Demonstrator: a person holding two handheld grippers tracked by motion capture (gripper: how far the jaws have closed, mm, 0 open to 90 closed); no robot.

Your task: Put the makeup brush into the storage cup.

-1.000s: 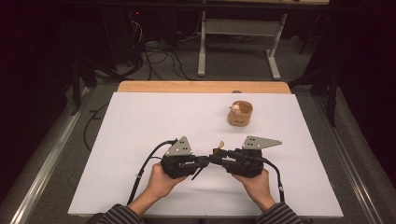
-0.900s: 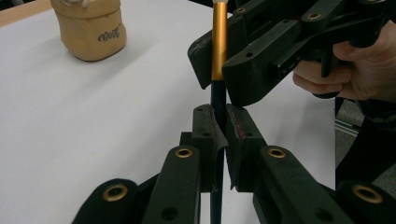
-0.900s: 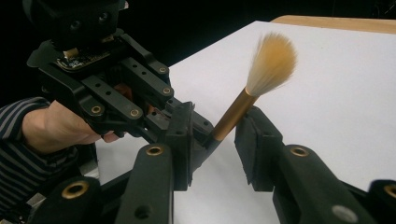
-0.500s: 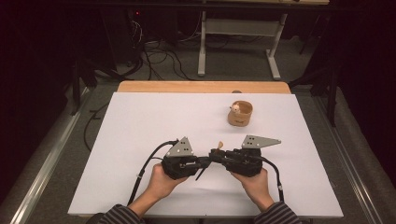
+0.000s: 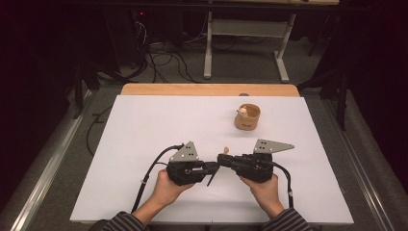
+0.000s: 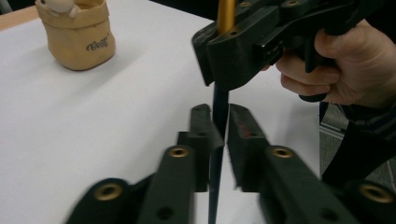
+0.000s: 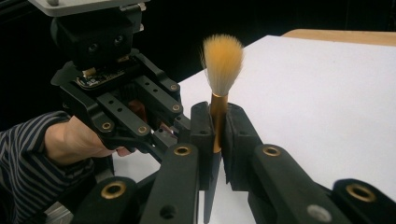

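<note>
Brush (image 7: 218, 100), bristles up, is clamped at its gold ferrule by right gripper (image 7: 215, 125); its dark handle is pinched by left gripper (image 6: 219, 135). Both are held at table (image 5: 144, 125) 6 o'clock; pouch (image 5: 247, 117) sits toward 1 o'clock.

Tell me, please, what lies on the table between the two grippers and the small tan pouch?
Nothing: in the high view, bare white table separates the left gripper and right gripper from the pouch.

you see a white table top (image 5: 144, 144) with a wooden strip (image 5: 209, 89) along its far edge, cables (image 5: 163, 53) on the grey floor and a metal stand (image 5: 248, 29) beyond.
</note>
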